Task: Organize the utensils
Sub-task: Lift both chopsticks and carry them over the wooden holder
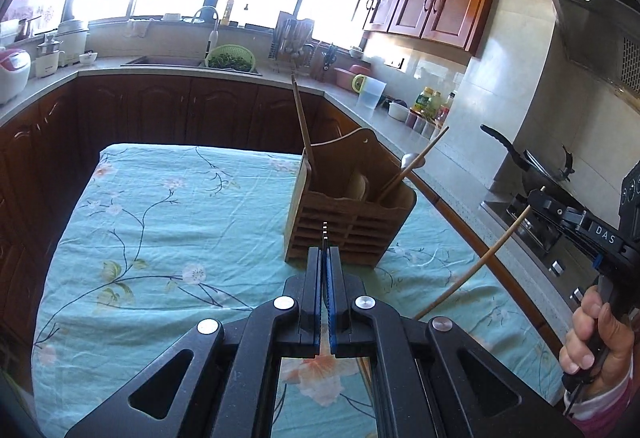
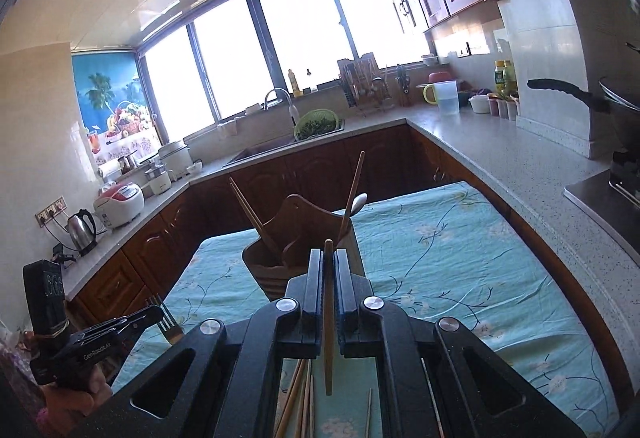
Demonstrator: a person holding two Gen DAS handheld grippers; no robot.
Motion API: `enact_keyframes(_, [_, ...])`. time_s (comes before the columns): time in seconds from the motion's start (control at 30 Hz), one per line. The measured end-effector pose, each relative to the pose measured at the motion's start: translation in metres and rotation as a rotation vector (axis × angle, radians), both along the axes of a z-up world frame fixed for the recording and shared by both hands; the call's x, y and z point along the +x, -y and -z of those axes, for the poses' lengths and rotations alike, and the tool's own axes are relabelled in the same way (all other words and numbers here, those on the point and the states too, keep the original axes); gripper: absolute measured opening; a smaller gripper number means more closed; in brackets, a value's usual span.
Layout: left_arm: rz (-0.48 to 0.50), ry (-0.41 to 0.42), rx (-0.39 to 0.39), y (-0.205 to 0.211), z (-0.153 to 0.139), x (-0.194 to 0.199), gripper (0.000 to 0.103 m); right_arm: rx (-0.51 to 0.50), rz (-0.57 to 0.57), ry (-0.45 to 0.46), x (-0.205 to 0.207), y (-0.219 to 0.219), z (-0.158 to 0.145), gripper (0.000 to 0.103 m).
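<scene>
A brown wooden utensil holder (image 1: pixel 348 222) (image 2: pixel 276 262) stands on the table's floral cloth (image 1: pixel 160 238), with chopsticks (image 1: pixel 304 125) and a white spoon (image 2: pixel 358 201) leaning in it. My left gripper (image 1: pixel 325 252) (image 2: pixel 154 312) is shut on a metal fork (image 2: pixel 170 324). In the left wrist view the fork (image 1: pixel 325 232) shows edge-on, poking past the fingertips just short of the holder. My right gripper (image 2: pixel 329 252) (image 1: pixel 534 197) is shut on a single wooden chopstick (image 2: pixel 329 322) (image 1: pixel 472 270), raised above the table on the holder's near right. Several loose chopsticks (image 2: pixel 300 402) lie on the cloth under it.
A grey counter (image 2: pixel 500 149) wraps round the table. On it are a stove with a black-handled pan (image 1: pixel 516 153) at the right, a sink with a green colander (image 1: pixel 232 57) at the back, and a kettle and rice cookers (image 2: pixel 120 203) at the left.
</scene>
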State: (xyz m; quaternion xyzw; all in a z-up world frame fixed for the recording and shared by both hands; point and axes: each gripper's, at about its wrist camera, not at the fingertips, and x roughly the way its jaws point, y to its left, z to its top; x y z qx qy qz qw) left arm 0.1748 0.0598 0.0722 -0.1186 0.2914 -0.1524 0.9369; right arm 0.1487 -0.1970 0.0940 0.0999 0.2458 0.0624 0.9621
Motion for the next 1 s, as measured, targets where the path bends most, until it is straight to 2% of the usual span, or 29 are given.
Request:
enact_keyframes(0.37, [-0.032, 0.075, 0.004, -0.007, -0.025, 0.020, 0.000, 0.017, 0.009, 0.073, 0.007, 0.004, -0.023, 0.005])
enact_keyframes(0.73, [-0.133, 0.226, 0.024, 0.001, -0.063, 0.068, 0.000, 0.028, 0.040, 0.247, 0.039, 0.008, -0.080, 0.005])
enact_keyframes(0.87, [-0.185, 0.254, 0.062, 0.015, -0.056, 0.093, 0.000, 0.017, 0.058, 0.268, 0.063, 0.008, -0.082, 0.005])
enact_keyframes(1.0, [-0.209, 0.263, 0.138, 0.040, -0.036, 0.121, 0.000, -0.003, 0.066, 0.251, 0.084, 0.005, -0.068, 0.005])
